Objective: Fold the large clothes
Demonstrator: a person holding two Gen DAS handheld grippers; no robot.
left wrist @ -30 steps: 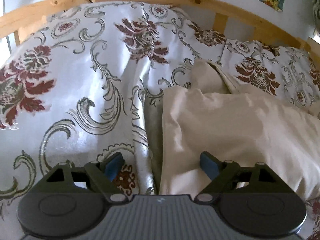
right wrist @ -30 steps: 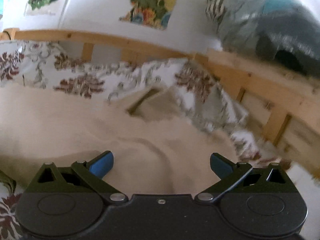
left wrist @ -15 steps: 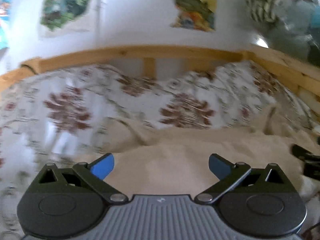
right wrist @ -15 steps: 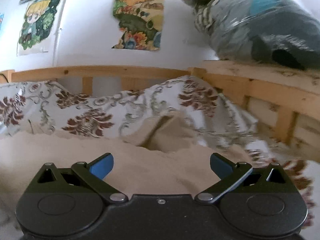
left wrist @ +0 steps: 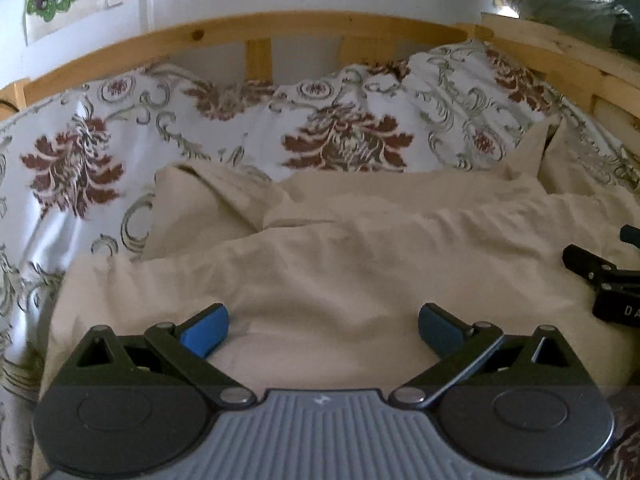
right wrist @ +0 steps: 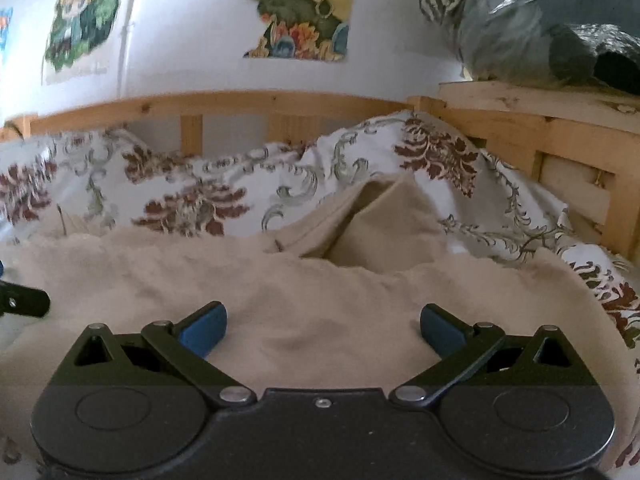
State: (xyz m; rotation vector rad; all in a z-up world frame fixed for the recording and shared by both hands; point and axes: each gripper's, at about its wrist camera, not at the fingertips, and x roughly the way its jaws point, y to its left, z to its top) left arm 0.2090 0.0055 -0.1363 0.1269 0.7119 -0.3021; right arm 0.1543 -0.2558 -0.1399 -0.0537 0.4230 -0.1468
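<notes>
A large beige garment [left wrist: 352, 264] lies rumpled across the bed, with a folded flap at its far left [left wrist: 200, 204] and a raised corner at the far right [right wrist: 384, 220]. My left gripper [left wrist: 322, 330] hovers over the garment's near part, jaws wide open, nothing between the blue pads. My right gripper [right wrist: 322, 328] is open the same way over the garment's right half. The right gripper's black finger [left wrist: 600, 276] shows at the right edge of the left wrist view. The left gripper's tip [right wrist: 24, 300] shows at the left edge of the right wrist view.
A white bedspread with red and grey floral print [left wrist: 348, 140] covers the bed beneath and behind the garment. A wooden bed rail [left wrist: 280, 32] runs along the back and right side [right wrist: 540, 136]. Posters [right wrist: 300, 12] hang on the white wall. Bagged bundles [right wrist: 560, 20] sit on the right ledge.
The left gripper swung right from the garment's left edge to face its middle and opened wider. The right gripper shifted slightly, and the garment's far right corner now stands nearer centre.
</notes>
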